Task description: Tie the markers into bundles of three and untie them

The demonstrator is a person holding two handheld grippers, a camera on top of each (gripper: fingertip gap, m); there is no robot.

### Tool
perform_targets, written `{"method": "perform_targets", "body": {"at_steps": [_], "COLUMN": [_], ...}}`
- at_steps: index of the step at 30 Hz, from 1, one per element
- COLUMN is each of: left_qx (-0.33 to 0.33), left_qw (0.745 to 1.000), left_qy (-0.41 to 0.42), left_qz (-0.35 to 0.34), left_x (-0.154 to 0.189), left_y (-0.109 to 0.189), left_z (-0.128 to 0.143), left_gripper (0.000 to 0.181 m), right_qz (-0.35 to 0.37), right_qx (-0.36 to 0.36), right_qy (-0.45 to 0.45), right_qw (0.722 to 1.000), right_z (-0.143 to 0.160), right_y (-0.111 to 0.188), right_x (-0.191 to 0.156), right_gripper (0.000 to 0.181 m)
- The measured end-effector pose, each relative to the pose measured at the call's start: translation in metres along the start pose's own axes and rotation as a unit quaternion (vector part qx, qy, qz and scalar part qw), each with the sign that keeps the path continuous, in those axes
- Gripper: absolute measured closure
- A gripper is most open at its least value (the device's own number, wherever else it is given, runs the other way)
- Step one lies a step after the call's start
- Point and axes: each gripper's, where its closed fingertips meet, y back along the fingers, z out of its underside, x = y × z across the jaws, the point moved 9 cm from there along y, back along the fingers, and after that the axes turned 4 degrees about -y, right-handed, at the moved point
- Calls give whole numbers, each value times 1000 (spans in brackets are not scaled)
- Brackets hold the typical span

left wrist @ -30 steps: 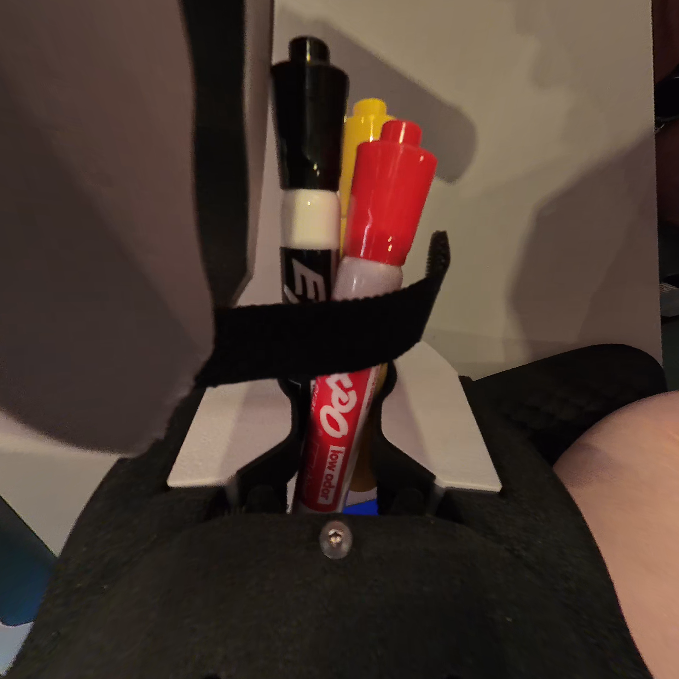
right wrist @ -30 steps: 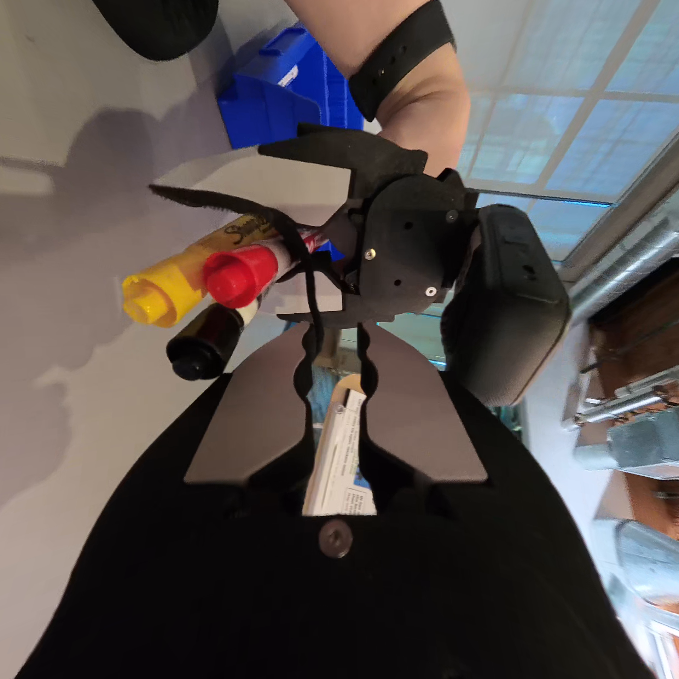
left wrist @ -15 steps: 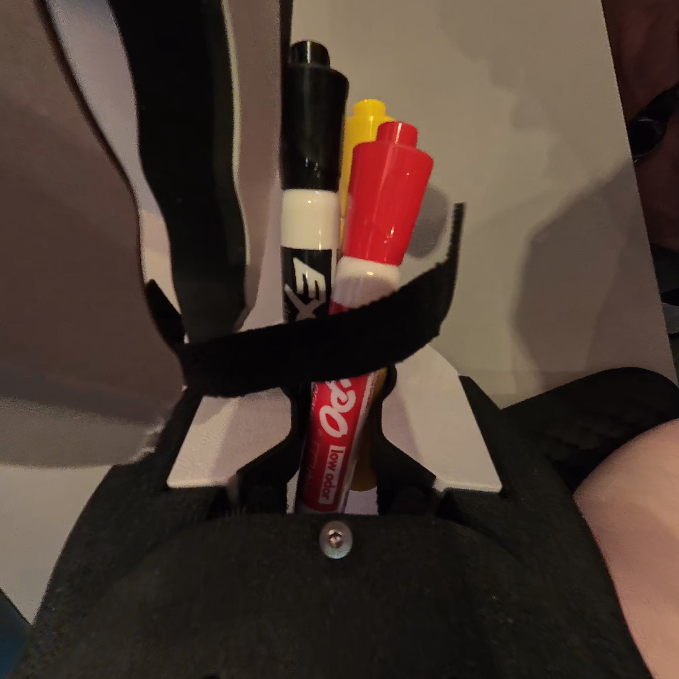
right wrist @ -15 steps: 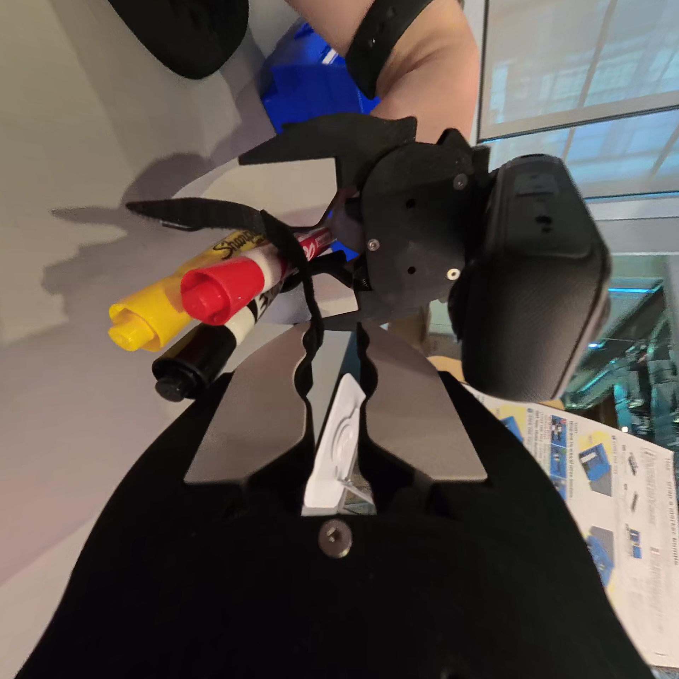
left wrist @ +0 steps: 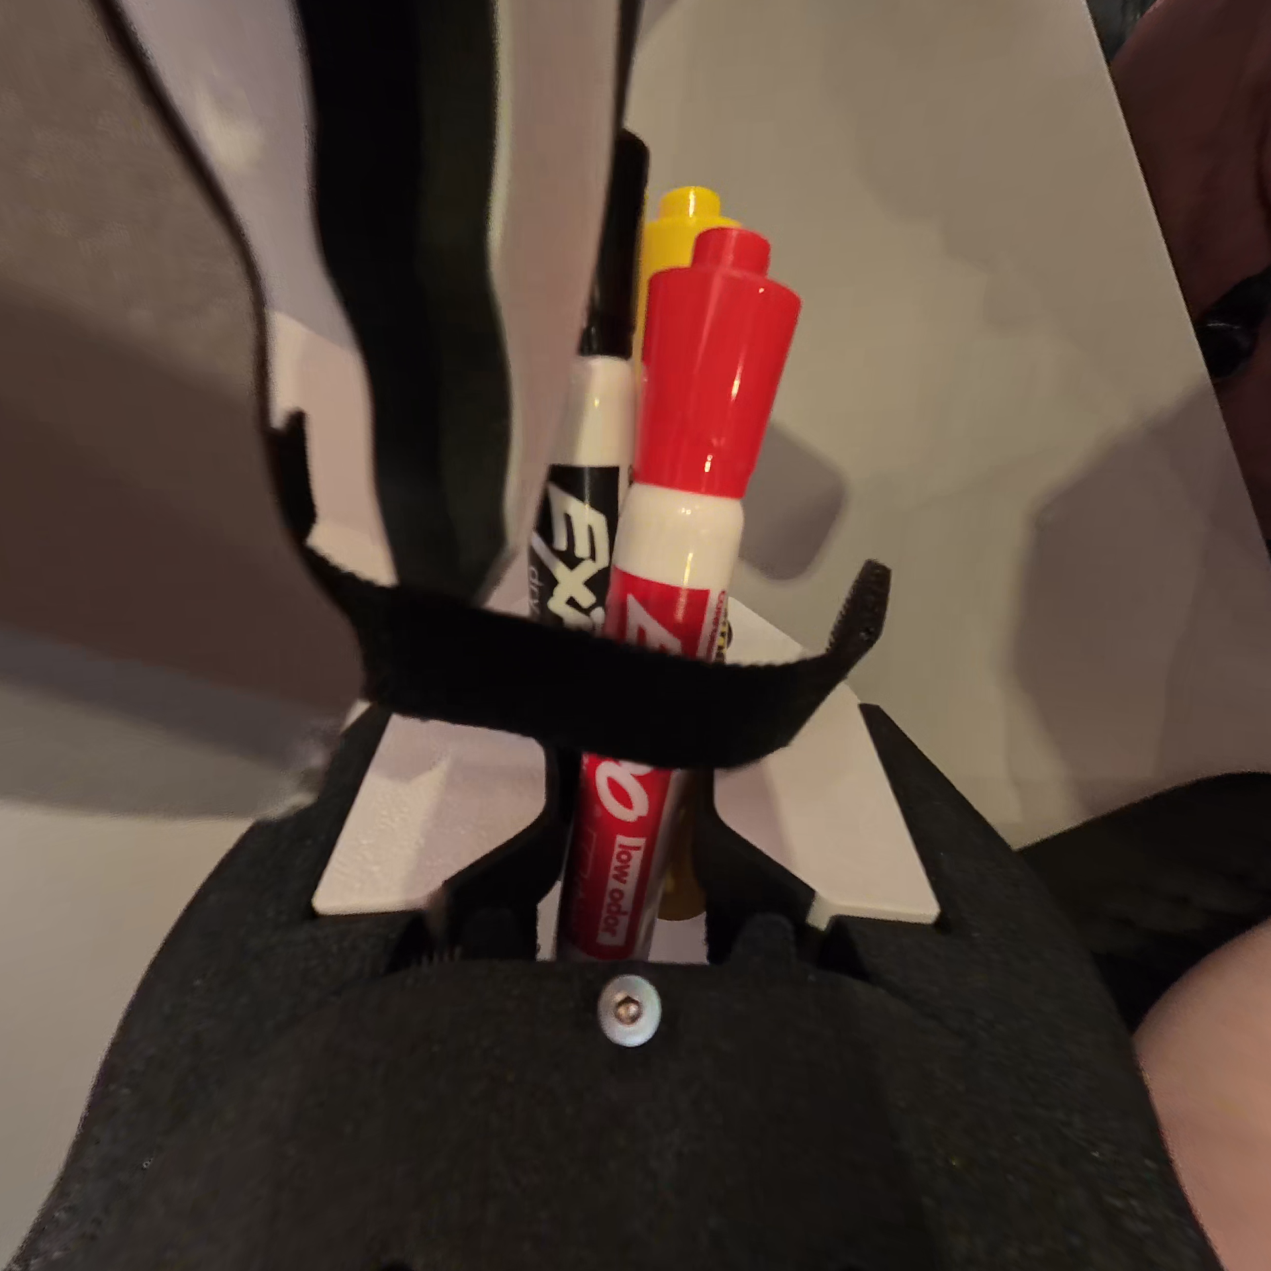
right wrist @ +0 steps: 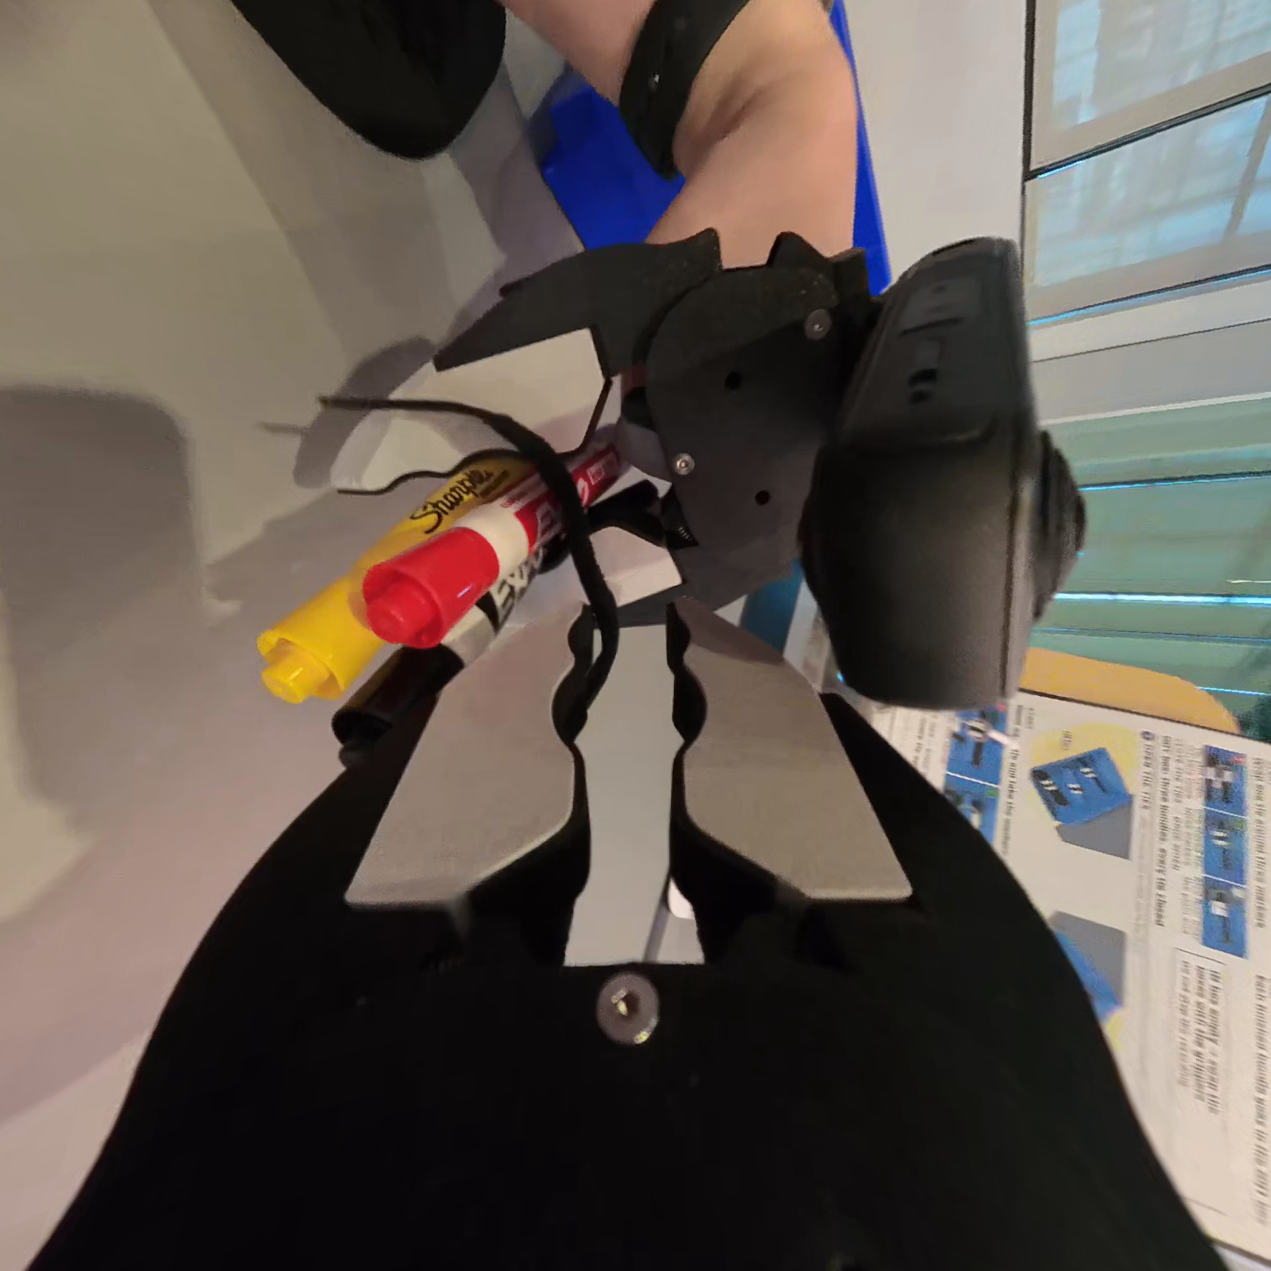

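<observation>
My left gripper point(left wrist: 633, 746) is shut on three markers, caps pointing away: red point(left wrist: 708, 385), black point(left wrist: 598, 440) and yellow point(left wrist: 681, 220). A black velcro strap point(left wrist: 605, 688) sags loosely across them, its right end standing free. Its left end runs up between the right gripper's fingers point(left wrist: 419, 309), which hide part of the black marker. In the right wrist view my right gripper point(right wrist: 633, 619) has a narrow gap between its fingers; the strap point(right wrist: 584, 536) lies along the left finger's inner edge, not pinched. Beyond it are the left gripper point(right wrist: 550, 474) and the red point(right wrist: 440, 584), yellow point(right wrist: 323, 639) and black point(right wrist: 385, 701) markers.
The pale grey tabletop point(right wrist: 137, 275) lies below. A blue bin point(right wrist: 591, 158) sits behind the person's forearm with a black wristband point(right wrist: 743, 103). A printed sheet with pictures point(right wrist: 1135, 860) lies to the right, and a dark rounded object point(right wrist: 399, 69) is at the top. There is about 9 centimeters between the tips of the two grippers. To reach the dark rounded object point(right wrist: 399, 69) in a straight line is about 15 centimeters for my left fingers, about 20 centimeters for my right.
The right gripper has moved in closer over the markers and now covers part of the black one. The strap has gone from taut to sagging. The bundle has swung lower in the right wrist view.
</observation>
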Motion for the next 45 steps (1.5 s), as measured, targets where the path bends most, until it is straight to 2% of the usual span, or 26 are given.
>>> {"method": "perform_targets", "body": {"at_steps": [14, 23, 31, 40, 45], "left_qx": [24, 39, 34, 20, -29], "left_qw": [1000, 999, 999, 1000, 999], "left_qy": [2, -5, -5, -9, 34], "left_qz": [19, 10, 25, 12, -5], "left_x": [-1, -2, 0, 0, -4], "left_y": [-6, -7, -10, -8, -1], "left_z": [-6, -11, -12, -10, 9], "left_gripper": [140, 140, 139, 138, 138], "right_qz": [-79, -102, -163, -154, -131], "right_qx": [41, 115, 116, 138, 171], "right_qy": [-108, -149, -193, -205, -283], "right_qw": [990, 977, 961, 957, 935], "right_z": [15, 16, 25, 33, 67], "right_y": [1, 9, 7, 9, 19], "right_x": [1, 5, 1, 4, 12], "right_gripper": [160, 160, 160, 163, 163]}}
